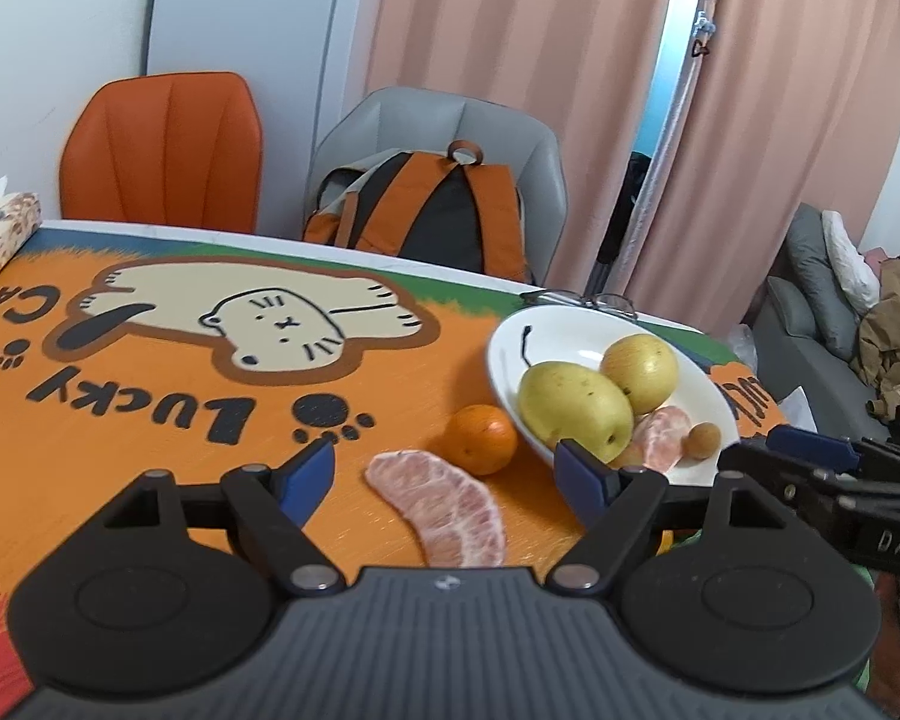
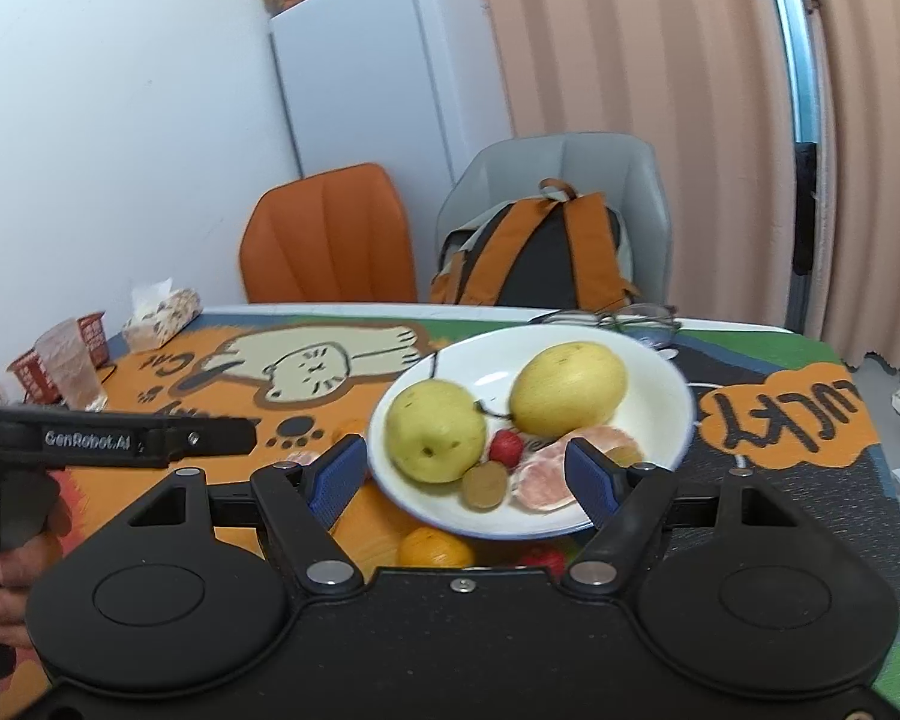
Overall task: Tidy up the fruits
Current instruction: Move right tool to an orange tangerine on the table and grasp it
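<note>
A white plate [image 1: 504, 354] sits on the orange cat-print mat with two yellow pears [image 1: 570, 408], a peeled pomelo piece [image 1: 660, 432] and a small brown longan [image 1: 705, 438] in it. Left of the plate, on the mat, lie an orange [image 1: 480, 438] and a pink pomelo segment [image 1: 444, 510]. My left gripper [image 1: 447, 468] is open just above that segment, touching nothing. My right gripper [image 2: 465, 471] is open over the near rim of the plate [image 2: 678, 384], empty. In this view a strawberry [image 2: 506, 447] lies among the pears [image 2: 435, 432]. Another strawberry [image 2: 543, 558] lies on the mat below the rim.
Glasses [image 2: 624, 319] lie behind the plate. A tissue box [image 2: 162, 315] and plastic cups [image 2: 69, 369] stand at the far left. An orange chair [image 1: 162, 144] and a grey chair with a backpack [image 1: 426, 210] stand behind the table. A hand [image 2: 6, 570] grips the left tool.
</note>
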The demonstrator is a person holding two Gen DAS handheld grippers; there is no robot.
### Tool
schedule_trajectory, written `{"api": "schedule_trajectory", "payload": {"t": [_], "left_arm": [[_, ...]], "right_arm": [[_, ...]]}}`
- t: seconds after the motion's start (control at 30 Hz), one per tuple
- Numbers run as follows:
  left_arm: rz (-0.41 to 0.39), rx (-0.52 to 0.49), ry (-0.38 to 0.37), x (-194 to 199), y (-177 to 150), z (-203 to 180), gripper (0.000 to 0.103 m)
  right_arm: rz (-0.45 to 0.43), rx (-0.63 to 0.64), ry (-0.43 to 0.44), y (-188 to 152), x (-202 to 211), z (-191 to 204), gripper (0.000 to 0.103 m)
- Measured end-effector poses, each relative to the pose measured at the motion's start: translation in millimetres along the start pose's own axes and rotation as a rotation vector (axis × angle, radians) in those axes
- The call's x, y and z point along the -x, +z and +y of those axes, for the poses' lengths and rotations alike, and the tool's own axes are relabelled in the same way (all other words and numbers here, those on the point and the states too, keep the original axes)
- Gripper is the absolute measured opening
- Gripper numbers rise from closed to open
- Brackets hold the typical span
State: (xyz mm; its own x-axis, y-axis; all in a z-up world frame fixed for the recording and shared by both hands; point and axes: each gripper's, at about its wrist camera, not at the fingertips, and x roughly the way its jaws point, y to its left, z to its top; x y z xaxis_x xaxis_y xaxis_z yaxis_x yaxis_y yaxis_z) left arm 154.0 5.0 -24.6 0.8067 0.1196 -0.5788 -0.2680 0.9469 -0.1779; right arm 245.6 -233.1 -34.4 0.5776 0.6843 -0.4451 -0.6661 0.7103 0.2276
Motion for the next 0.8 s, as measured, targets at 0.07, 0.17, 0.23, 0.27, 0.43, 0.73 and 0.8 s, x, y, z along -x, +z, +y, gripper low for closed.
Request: {"api": "schedule_trajectory", "payload": {"t": [0.07, 0.17, 0.23, 0.27, 0.43, 0.73, 0.8], "left_arm": [[-0.001, 0.004, 0.008, 2, -2, 5, 0.079], [0.006, 0.016, 0.023, 4, -7, 13, 0.079], [0.013, 0.021, 0.031, 4, -11, 19, 0.079], [0.015, 0.022, 0.034, 4, -12, 21, 0.079], [0.031, 0.035, 0.041, 2, -21, 33, 0.079], [0.047, 0.065, 0.039, -2, -30, 47, 0.079], [0.052, 0.069, 0.036, -4, -32, 49, 0.079]], "right_arm": [[0.023, 0.022, 0.012, -3, -5, 9, 0.073], [0.06, 0.066, 0.014, -9, -12, 23, 0.072], [0.069, 0.092, 0.01, -13, -14, 31, 0.072], [0.075, 0.102, 0.009, -15, -16, 34, 0.072], [0.097, 0.121, -0.013, -21, -25, 40, 0.072], [0.154, 0.136, -0.052, -34, -44, 40, 0.068], [0.163, 0.125, -0.059, -35, -48, 38, 0.06]]}}
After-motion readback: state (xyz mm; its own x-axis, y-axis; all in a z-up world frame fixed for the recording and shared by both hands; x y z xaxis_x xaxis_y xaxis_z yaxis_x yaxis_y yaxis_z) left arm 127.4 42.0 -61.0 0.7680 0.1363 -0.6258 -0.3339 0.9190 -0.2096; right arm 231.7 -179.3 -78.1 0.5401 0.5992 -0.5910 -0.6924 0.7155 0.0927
